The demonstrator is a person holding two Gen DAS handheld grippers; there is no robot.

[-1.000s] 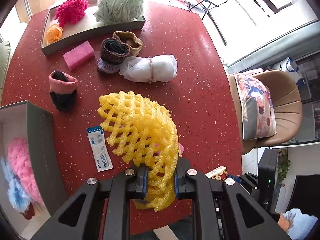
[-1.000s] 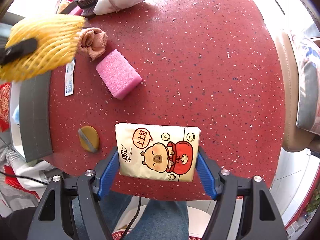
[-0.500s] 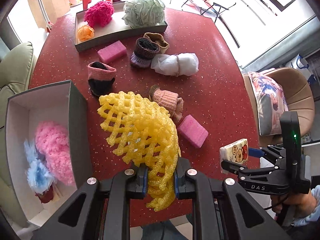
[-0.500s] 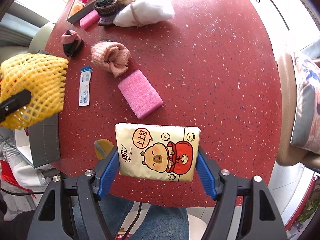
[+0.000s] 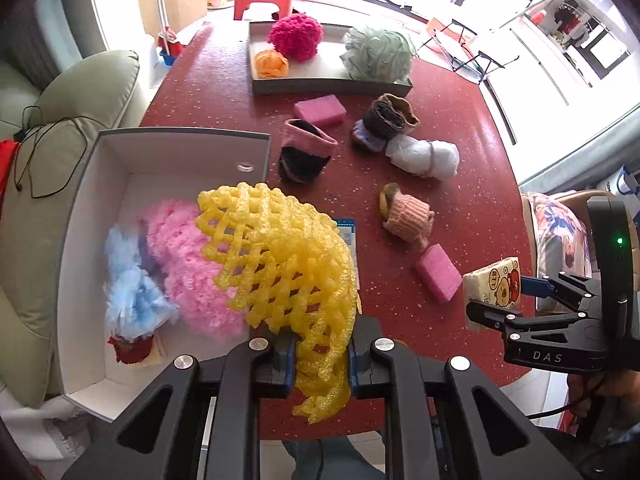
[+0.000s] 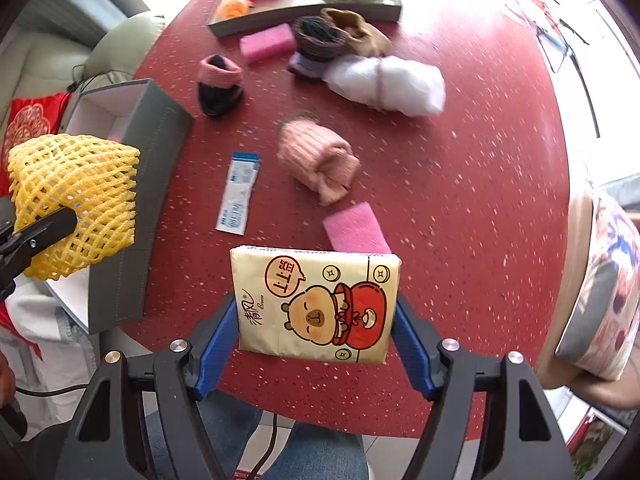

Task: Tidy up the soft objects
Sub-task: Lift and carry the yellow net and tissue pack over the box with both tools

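My left gripper (image 5: 320,356) is shut on a yellow foam net (image 5: 280,256) and holds it in the air over the right wall of a grey box (image 5: 80,216). The box holds a pink fluffy ball (image 5: 180,252) and a blue one (image 5: 128,284). The net also shows in the right wrist view (image 6: 76,200). My right gripper (image 6: 316,332) is shut on a cream tissue pack (image 6: 316,304) with a bear print, held above the red table's (image 6: 460,200) near edge. The pack also shows in the left wrist view (image 5: 494,284).
On the table lie two pink sponges (image 5: 320,110) (image 5: 438,272), rolled socks (image 5: 406,216) (image 5: 306,152) (image 5: 386,122), a white bundle (image 5: 424,154) and a blue-white packet (image 6: 238,192). A tray (image 5: 332,86) at the back holds puffs. Chairs stand left and right.
My left gripper has carried the yellow net left and now holds it over the grey box. My right gripper has kept the tissue pack and drawn back and up a little.
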